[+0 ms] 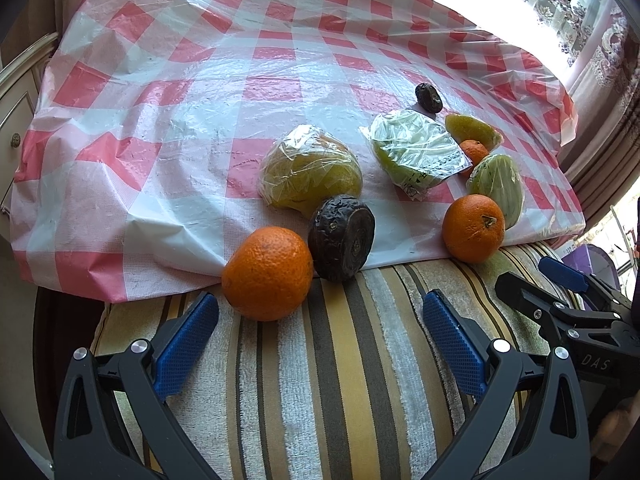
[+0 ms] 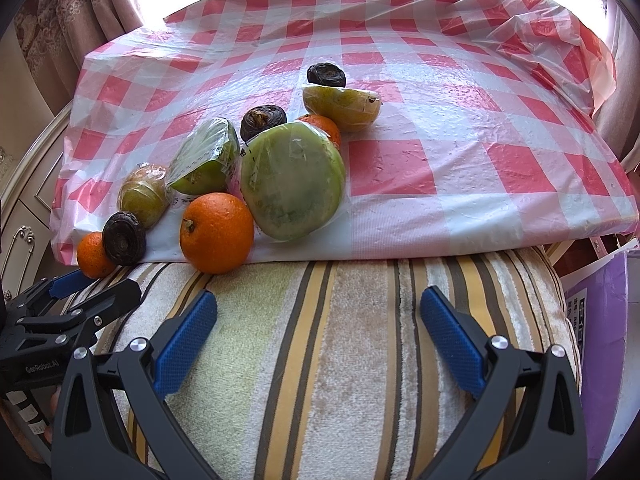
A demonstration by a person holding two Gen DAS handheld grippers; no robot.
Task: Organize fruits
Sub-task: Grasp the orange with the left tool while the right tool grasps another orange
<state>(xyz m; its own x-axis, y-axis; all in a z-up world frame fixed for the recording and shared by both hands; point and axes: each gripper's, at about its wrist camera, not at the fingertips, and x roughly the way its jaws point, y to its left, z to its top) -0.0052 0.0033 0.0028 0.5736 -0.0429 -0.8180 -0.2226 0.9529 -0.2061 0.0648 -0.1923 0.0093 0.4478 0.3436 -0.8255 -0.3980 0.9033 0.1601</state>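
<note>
Both tools, left tool [image 1: 320, 336] and right tool [image 2: 320, 332], are wide and empty; the fruits [image 2: 216, 232] look all mixed up, nothing sorted yet.

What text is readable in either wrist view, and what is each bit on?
"DAS": white letters on the black body of the right gripper, left wrist view; may be cut off.
"GenRobot.AI": on the black body of the left gripper, right wrist view.
Black print on the plastic wrap of the cut green fruit: too small and crumpled to read.
Label on the purple box: blurred, unreadable.
</note>
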